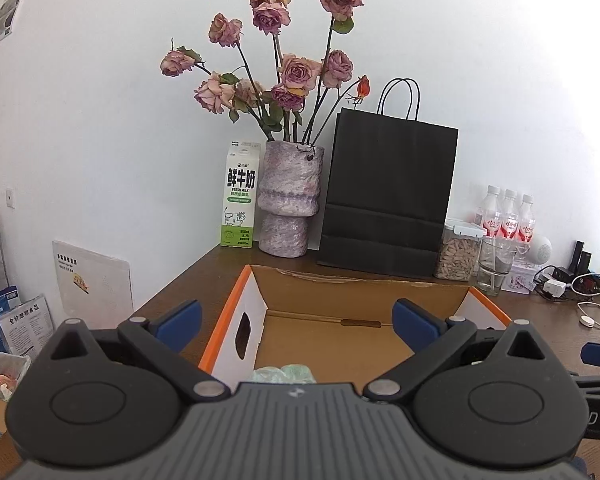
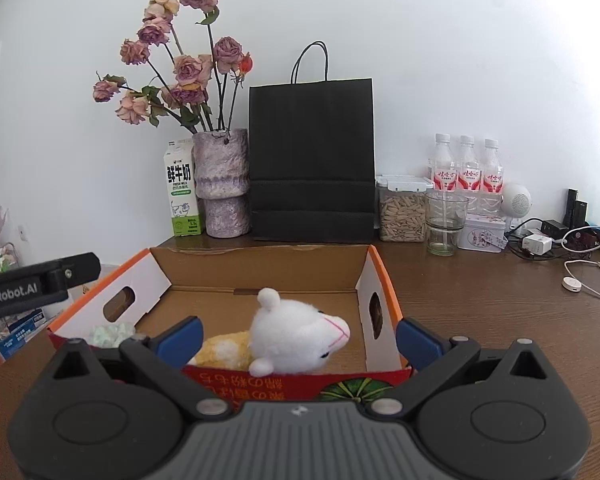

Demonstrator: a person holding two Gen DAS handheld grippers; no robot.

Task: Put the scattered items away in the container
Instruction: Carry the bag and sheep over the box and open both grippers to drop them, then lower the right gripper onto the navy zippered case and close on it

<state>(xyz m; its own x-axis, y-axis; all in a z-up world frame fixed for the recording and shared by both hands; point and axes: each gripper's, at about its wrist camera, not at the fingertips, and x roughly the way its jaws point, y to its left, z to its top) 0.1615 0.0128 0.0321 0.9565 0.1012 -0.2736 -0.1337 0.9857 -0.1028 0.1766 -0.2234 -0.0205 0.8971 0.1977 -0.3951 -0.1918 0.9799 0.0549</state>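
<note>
Your left gripper (image 1: 296, 322) hangs over the near left corner of the cardboard box (image 1: 360, 280), its blue fingers (image 1: 180, 318) spread wide with nothing between them. Your right gripper (image 2: 298, 336) sits at the box's (image 2: 260, 258) near wall, fingers (image 2: 418, 338) just as wide and empty.

The box stands open on the brown bench (image 2: 480, 300), orange along its rim, with oval hand-holes in both side walls. Inside it, in the right wrist view, a white plush toy (image 2: 296, 336) with a yellow body lies on its side against the near wall, at about 12 o'clock from the right gripper. A pale green crumpled item (image 2: 112, 334) rests in the near left corner, at roughly 10 o'clock from that gripper (it may be a wad of soft paper or plastic; too little of it shows to tell). The left wrist view catches the same green item (image 1: 284, 374) just above the gripper body.

Behind the box, at 12 o'clock along the wall, stand a milk carton (image 2: 183, 192), a mottled vase of dried roses (image 2: 222, 184), a black paper bag (image 2: 312, 160), a jar of seeds (image 2: 402, 210), a glass (image 2: 444, 222) and three water bottles (image 2: 466, 166).
</note>
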